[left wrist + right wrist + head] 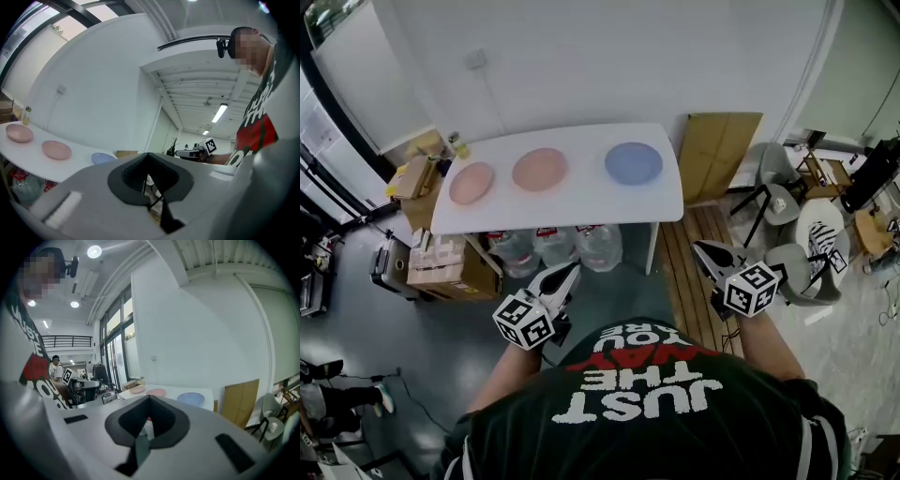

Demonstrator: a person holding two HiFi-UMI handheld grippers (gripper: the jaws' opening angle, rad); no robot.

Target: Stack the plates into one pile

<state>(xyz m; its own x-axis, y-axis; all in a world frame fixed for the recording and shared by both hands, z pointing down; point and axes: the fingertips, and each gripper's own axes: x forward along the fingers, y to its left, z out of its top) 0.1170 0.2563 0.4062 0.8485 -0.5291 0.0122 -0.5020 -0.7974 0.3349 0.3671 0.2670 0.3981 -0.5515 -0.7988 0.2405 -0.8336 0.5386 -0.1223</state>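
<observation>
Three plates lie in a row on the white table: a pink plate at the left, a second pink plate in the middle and a blue plate at the right. The same row shows small in the left gripper view, where the blue plate is nearest, and in the right gripper view, with the blue plate again nearest. My left gripper and right gripper are held close to my body, well short of the table. Both are shut and hold nothing.
Large water bottles stand under the table, with cardboard boxes to their left. A cardboard sheet leans on the wall at the table's right end. Grey chairs stand further right. A small bottle sits at the table's back left corner.
</observation>
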